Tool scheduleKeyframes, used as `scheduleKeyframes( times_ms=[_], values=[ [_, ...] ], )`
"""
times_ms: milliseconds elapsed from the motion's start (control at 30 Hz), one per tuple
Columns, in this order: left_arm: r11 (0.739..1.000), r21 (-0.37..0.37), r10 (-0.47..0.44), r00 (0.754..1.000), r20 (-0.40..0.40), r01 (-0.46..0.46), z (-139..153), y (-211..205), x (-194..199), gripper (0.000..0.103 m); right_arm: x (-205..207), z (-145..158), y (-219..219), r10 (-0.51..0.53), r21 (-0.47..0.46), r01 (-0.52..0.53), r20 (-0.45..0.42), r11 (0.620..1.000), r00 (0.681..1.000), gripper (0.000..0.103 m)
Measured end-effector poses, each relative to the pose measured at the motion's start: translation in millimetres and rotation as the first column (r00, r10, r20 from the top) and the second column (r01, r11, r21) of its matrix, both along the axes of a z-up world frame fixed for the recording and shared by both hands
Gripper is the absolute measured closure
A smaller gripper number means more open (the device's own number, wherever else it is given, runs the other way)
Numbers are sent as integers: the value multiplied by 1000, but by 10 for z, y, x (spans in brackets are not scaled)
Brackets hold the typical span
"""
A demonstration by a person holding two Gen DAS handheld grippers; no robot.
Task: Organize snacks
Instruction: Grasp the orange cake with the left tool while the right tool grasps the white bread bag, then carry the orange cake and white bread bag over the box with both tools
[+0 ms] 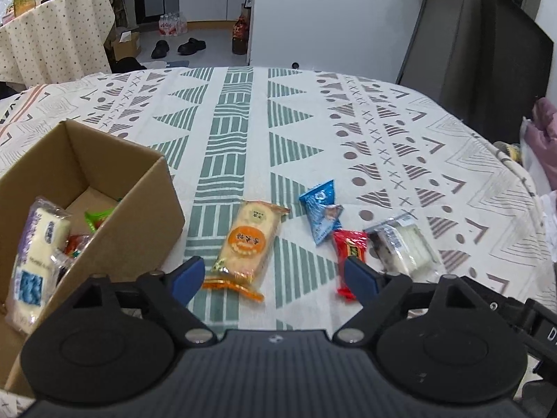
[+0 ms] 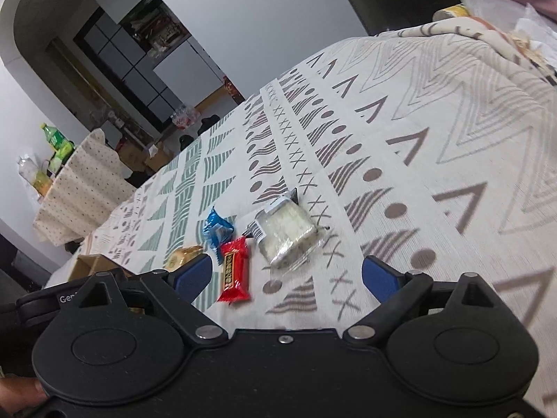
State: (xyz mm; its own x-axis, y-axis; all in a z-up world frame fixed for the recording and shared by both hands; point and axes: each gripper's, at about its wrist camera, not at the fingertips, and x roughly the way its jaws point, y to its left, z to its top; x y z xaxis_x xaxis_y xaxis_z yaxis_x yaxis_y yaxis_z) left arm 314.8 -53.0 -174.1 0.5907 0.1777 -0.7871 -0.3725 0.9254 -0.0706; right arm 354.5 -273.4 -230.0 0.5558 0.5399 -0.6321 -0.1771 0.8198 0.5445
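Four snacks lie on the patterned tablecloth [image 1: 243, 132]: an orange-labelled rice cracker pack [image 1: 248, 244], a blue triangular packet [image 1: 320, 209], a red bar [image 1: 350, 254] and a clear-wrapped white cake [image 1: 400, 244]. My left gripper [image 1: 275, 280] is open and empty, just in front of the cracker pack and red bar. A cardboard box [image 1: 146, 216] at its left holds several snacks, among them a white-and-purple pack [image 1: 36, 257]. My right gripper [image 2: 287, 277] is open and empty, just short of the red bar [image 2: 236, 275] and the white cake [image 2: 287, 233]. The blue packet [image 2: 216, 230] lies beyond.
A second table with a dotted cloth [image 1: 52, 41] and bottles stands at the back left. Shoes [image 1: 177, 47] and boxes are on the floor behind. A dark monitor [image 1: 504, 66] stands at the right edge, with pink fabric [image 1: 543, 132] beside it.
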Motion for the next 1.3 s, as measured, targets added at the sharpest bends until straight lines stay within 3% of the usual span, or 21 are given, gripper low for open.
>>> scheduleKeyframes(
  times_ms=[433, 600, 733, 800, 833, 867, 900, 1300],
  values=[
    [999, 12, 38, 997, -69, -37, -365, 173, 347, 23, 356, -115, 241, 50, -50, -48, 56, 998, 997, 11],
    [998, -27, 59, 992, -108, -62, -496, 245, 401, 46, 411, -142, 364, 83, -78, -77, 73, 994, 994, 12],
    [998, -16, 64, 992, -107, -67, -516, 244, 427, 55, 373, -202, 470, 137, -140, -128, 56, 982, 989, 19],
    [997, -21, 70, 992, -104, -73, -499, 242, 440, 68, 339, -202, 508, 156, -181, -142, 63, 973, 986, 23],
    [997, -22, 74, 992, -105, -77, -491, 241, 448, 69, 322, -196, 521, 158, -201, -142, 66, 969, 985, 30],
    [997, -22, 76, 991, -106, -79, -487, 236, 448, 69, 303, -189, 529, 161, -218, -143, 67, 965, 985, 48],
    [997, -22, 76, 991, -107, -78, -488, 230, 447, 69, 299, -187, 527, 164, -229, -146, 61, 962, 985, 54],
    [996, -74, 39, 995, -89, -46, -229, 123, 188, 70, 0, 23, 338, 101, -185, -95, 25, 978, 995, 58]
  ],
)
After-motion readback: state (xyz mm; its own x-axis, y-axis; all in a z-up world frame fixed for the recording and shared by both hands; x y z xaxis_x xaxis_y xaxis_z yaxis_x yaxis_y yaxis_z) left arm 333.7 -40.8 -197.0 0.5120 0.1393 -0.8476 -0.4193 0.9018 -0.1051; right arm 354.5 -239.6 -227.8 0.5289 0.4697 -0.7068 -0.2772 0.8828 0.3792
